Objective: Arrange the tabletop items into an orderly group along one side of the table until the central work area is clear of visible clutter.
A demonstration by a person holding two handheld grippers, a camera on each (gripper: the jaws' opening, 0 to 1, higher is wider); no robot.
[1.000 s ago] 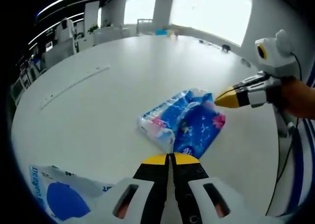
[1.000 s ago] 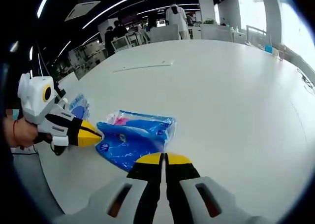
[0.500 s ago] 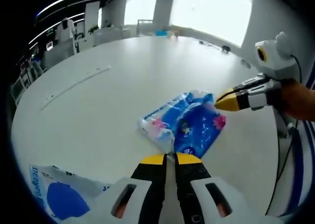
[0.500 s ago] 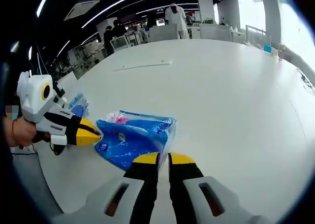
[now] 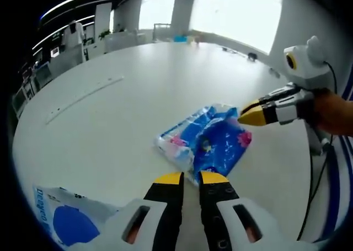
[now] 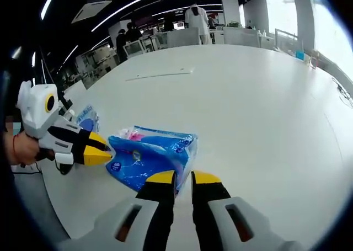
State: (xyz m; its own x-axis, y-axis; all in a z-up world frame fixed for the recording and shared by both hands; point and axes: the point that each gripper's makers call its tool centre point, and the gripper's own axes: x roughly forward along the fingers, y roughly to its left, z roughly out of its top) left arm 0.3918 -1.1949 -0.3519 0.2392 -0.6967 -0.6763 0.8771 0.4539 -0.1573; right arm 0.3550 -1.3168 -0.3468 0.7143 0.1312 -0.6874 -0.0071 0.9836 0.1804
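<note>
A blue plastic pack of tissues [image 5: 208,140] with pink and white print lies flat on the white round table [image 5: 138,80]. My left gripper [image 5: 190,178] is just short of the pack's near edge, jaws a small gap apart and holding nothing. From the right, the right gripper [image 5: 248,114] comes in, its yellow tips at the pack's far corner. In the right gripper view the same pack [image 6: 151,154] lies ahead of my right gripper [image 6: 183,177], which is open by a narrow gap. The left gripper [image 6: 102,150] reaches in from the left, held by a hand.
A white bag with blue print [image 5: 60,218] lies by the table edge near the left gripper, also seen as the bag [image 6: 87,117] behind it. A thin long strip [image 5: 83,95] lies farther off on the table. Desks and people stand beyond the table [image 6: 248,96].
Both grippers' jaws have parted from shut to a narrow gap. The pack and the bag have stayed where they were.
</note>
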